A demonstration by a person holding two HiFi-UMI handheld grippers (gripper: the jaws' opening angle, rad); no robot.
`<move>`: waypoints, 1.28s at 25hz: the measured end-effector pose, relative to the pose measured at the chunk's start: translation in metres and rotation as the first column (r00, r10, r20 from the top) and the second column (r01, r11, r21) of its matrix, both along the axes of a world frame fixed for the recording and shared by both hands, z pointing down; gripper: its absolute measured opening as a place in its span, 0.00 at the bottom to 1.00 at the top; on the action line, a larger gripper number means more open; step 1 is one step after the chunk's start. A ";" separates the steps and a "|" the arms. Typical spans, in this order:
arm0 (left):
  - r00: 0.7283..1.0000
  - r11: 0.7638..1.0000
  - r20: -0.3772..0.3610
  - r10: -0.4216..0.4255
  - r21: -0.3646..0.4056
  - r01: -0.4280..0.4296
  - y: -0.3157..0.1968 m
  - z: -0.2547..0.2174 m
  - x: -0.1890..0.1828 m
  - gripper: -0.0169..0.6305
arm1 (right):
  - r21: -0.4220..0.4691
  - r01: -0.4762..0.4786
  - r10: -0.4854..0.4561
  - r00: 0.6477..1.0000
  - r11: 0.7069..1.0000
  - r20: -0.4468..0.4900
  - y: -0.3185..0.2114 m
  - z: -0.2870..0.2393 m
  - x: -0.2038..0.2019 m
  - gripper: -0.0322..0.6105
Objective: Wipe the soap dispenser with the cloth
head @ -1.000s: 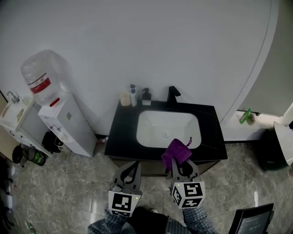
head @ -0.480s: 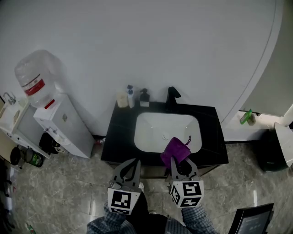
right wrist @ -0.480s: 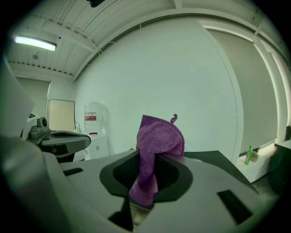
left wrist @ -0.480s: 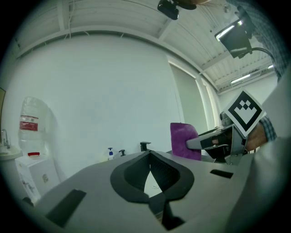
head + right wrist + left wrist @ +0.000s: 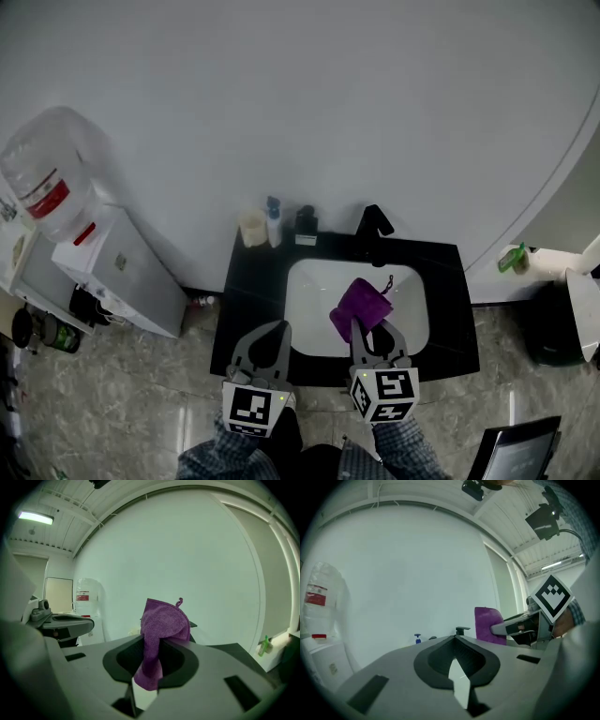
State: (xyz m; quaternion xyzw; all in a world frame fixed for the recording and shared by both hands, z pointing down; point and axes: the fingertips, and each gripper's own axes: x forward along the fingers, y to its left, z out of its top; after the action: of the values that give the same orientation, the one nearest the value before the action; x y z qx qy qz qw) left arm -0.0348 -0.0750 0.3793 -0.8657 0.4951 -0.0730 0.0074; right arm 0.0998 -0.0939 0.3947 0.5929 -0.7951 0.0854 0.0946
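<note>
Purple cloth (image 5: 164, 620) is pinched between the right gripper's (image 5: 159, 645) jaws, poking up past them; left gripper (image 5: 455, 640) jaws are closed on nothing. Soap dispenser (image 5: 305, 225) sits well ahead of both.

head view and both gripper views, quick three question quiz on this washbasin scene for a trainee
1. True or false: the left gripper holds the purple terry cloth.
2. The black tap stands: A) left of the white rounded basin; B) behind it; C) on the floor.
3. Fill in: between the cream container and the black soap dispenser stands a bottle with a ____ pump top.
Key: 1 false, the right gripper is shut on it; 2 B; 3 blue.
</note>
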 end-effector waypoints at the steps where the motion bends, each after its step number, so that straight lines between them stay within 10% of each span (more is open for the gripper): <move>1: 1.000 1.000 0.000 0.003 -0.001 -0.003 -0.012 -0.001 -0.005 0.03 | -0.001 0.000 0.000 1.000 1.000 -0.004 -0.012 -0.001 -0.005 0.17; 32: 0.994 0.993 -0.003 -0.110 -0.047 0.109 -0.173 0.029 -0.047 0.03 | -0.103 0.178 -0.188 0.978 0.979 -0.095 -0.266 0.042 -0.067 0.17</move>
State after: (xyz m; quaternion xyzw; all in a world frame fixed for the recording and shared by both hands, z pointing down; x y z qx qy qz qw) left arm -0.0815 -0.2477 0.4079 -0.8374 0.5400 -0.0822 -0.0183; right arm 0.0323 -0.3595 0.4369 0.5158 -0.8353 0.0825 0.1712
